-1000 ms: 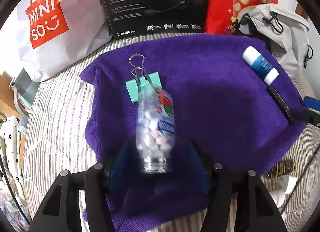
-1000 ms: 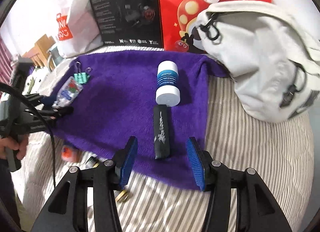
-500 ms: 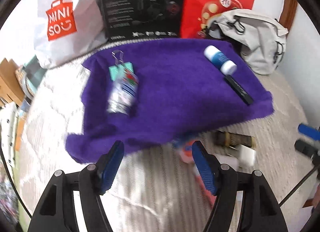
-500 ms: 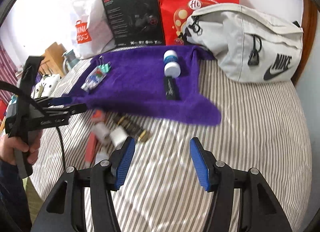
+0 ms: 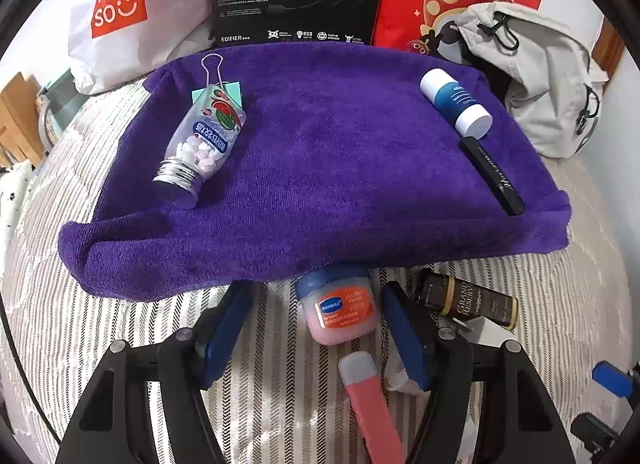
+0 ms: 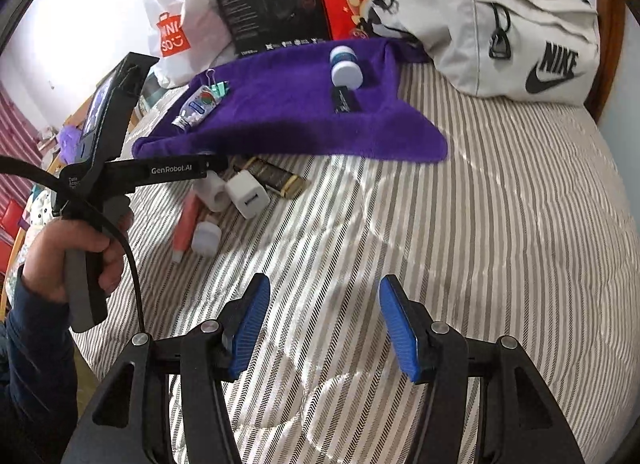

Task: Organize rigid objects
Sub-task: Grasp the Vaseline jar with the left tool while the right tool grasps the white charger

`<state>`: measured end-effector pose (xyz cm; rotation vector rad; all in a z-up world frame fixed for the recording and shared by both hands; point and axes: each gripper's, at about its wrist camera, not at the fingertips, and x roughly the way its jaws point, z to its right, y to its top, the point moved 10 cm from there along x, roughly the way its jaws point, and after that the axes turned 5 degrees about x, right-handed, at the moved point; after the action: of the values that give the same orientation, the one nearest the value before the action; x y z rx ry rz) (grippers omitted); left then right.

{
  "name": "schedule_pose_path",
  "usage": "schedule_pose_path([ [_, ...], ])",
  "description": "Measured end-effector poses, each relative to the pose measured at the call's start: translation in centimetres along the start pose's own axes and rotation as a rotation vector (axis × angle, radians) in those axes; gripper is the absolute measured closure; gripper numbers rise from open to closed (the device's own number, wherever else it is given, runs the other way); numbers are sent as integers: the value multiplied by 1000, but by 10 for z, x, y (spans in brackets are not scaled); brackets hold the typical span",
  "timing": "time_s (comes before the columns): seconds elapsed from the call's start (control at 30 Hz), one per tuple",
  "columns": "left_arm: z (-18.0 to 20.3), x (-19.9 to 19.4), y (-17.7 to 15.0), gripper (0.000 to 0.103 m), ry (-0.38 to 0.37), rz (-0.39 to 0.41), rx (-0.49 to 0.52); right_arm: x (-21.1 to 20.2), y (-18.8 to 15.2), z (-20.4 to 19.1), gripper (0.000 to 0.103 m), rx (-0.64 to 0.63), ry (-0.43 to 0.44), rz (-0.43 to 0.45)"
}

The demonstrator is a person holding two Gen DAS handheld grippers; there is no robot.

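Striped bedspread (image 5: 100, 304): my left gripper (image 5: 316, 338), jaws spread and empty, brackets the pink jar (image 5: 340, 310) at twelve o'clock, cap away; right gripper (image 6: 326, 326), likewise spread, hangs farther off.

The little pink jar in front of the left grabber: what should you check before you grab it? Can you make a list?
1. Left gripper open: ok, the jaws stand wide apart.
2. Pink jar between the jaws: ok, though nearer the right-hand jaw.
3. Nothing crowding the jar: not ok, the pink tube lies just below it and the purple towel edge hangs over its blue lid.
4. Dark bottle out of the way: cannot tell, it lies close behind the right-hand jaw.
5. Room on the towel for the jar: ok, the middle is bare.
6. Right gripper clear: ok, open over bare striped bedding.
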<state>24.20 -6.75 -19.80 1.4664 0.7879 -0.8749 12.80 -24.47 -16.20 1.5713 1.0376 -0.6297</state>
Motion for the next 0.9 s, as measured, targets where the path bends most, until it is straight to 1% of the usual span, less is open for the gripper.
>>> schedule_pose_path([
  [0.07, -1, 1, 1, 42, 38, -1, 3, 3, -2, 0, 46, 7, 9, -7],
  [0.1, 1, 0, 2, 48, 35, 1, 6, 4, -2, -1, 46, 5, 12, -9],
  [0.13, 2, 0, 3, 56, 32, 3, 11, 5, -2, -3, 46, 2, 14, -7],
  [0.17, 3, -2, 4, 62, 26, 5, 18, 5, -1, -5, 46, 0, 16, -5],
  [0.2, 3, -2, 4, 65, 21, 5, 17, 6, 2, -7, 46, -2, 21, -1],
  [0.33, 1, -4, 1, 65, 2, 6, 36, 11, 18, -17, 46, -28, 28, 33],
  [0.4, -7, -7, -4, 65, 24, 0, 45, 16, 29, -22, 46, -45, 25, 52],
  [0.47, -17, -10, -7, 65, 39, -1, 39, 26, 39, -28, 46, -58, 18, 46],
  [0.53, -28, -11, -11, 65, 38, -3, 29, 33, 44, -36, 46, -73, 27, 45],
  [0.63, -43, -13, -15, 65, 39, -4, 18, 42, 49, -53, 46, -125, 54, 53],
  [0.7, -50, -14, -16, 65, 35, -5, 10, 50, 48, -62, 46, -177, 51, 44],
  [0.77, -51, -13, -16, 65, 23, 1, 10, 60, 47, -68, 46, -219, 43, 28],
  [0.9, -51, -12, -15, 65, 35, 11, 14, 72, 46, -73, 47, -271, 39, 13],
])
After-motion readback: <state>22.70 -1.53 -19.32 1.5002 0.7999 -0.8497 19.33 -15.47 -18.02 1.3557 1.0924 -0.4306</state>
